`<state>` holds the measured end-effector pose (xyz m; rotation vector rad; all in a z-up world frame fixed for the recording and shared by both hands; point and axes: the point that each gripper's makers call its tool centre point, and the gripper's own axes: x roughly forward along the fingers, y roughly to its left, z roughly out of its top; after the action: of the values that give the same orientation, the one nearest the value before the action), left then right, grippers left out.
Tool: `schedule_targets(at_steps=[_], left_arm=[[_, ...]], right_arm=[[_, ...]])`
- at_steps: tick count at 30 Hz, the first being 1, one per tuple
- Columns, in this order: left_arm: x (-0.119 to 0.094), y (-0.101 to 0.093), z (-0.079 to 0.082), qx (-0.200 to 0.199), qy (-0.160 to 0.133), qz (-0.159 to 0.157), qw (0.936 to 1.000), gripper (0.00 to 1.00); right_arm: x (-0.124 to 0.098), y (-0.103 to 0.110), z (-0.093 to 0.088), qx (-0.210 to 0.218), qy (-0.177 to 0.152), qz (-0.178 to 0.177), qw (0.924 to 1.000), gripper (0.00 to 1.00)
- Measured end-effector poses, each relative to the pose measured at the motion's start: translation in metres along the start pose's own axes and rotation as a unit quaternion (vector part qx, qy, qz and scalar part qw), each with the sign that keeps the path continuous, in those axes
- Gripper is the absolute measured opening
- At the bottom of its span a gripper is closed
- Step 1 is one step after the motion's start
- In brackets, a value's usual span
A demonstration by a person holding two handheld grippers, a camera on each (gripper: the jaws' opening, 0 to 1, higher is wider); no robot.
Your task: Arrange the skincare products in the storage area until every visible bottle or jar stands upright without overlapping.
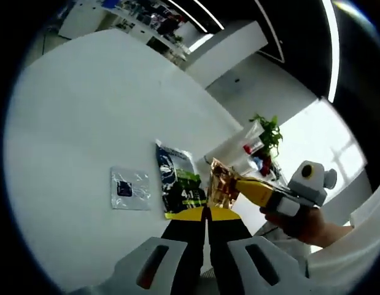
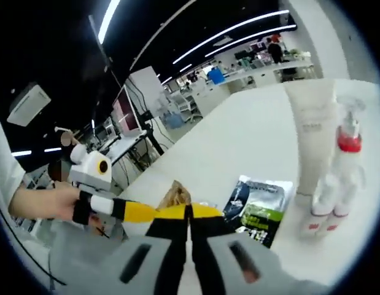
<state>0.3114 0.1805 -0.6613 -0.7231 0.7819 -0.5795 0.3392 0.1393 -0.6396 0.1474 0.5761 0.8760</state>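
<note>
In the left gripper view, the left gripper (image 1: 206, 212) rises from the bottom centre, its yellow-tipped black jaws pressed together with nothing between them. Just beyond the tips, a dark sachet (image 1: 178, 181) with green and white print lies flat on the white table (image 1: 85, 110), near the middle of the frame. To its left, well apart from it, a small silver sachet (image 1: 130, 188) also lies flat. Right of the dark sachet, the right gripper (image 1: 232, 184) comes in from the lower right, held by a hand (image 1: 312, 227), and its yellow jaws are closed on a crinkled gold sachet (image 1: 219, 181). Farther back, right of centre, a clear spray bottle (image 1: 254, 149) with a red collar stands beside a green plant (image 1: 269, 132).

In the right gripper view, the right gripper (image 2: 190, 212) rises from the bottom centre, jaws together; the gold sachet (image 2: 174, 195) shows just left of the tips, though the grip itself is hard to make out here. The left gripper (image 2: 150, 212) reaches in from the left, held by a hand (image 2: 45, 203), its yellow tip just beside the right gripper's. The dark sachet (image 2: 258, 206) lies flat to the right of the tips. At the right of the frame, a white tube (image 2: 312, 132) stands upright, and beside it the clear spray bottle (image 2: 343, 172) with the red collar also stands upright, with a smaller clear bottle (image 2: 318, 206) touching it in front.
</note>
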Motion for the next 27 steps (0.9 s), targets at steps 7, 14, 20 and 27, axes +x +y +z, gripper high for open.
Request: schedule_targets(at_steps=[7, 14, 20, 27], left_arm=[[0.0, 0.014, 0.004, -0.012, 0.002, 0.017, 0.9998, 0.0], [0.003, 0.03, 0.02, -0.02, -0.005, 0.03, 0.9994, 0.0], [0.012, 0.038, 0.032, -0.022, -0.007, 0.031, 0.9993, 0.0], [0.023, 0.054, 0.05, -0.023, -0.012, 0.042, 0.9988, 0.0]], right_arm=[[0.021, -0.006, -0.002, -0.042, 0.011, -0.012, 0.999, 0.01], [0.043, -0.014, 0.005, -0.066, 0.008, -0.016, 0.9976, 0.01], [0.059, -0.026, 0.012, -0.085, 0.002, -0.025, 0.996, 0.01], [0.084, -0.04, 0.022, -0.117, 0.001, -0.039, 0.9923, 0.01]])
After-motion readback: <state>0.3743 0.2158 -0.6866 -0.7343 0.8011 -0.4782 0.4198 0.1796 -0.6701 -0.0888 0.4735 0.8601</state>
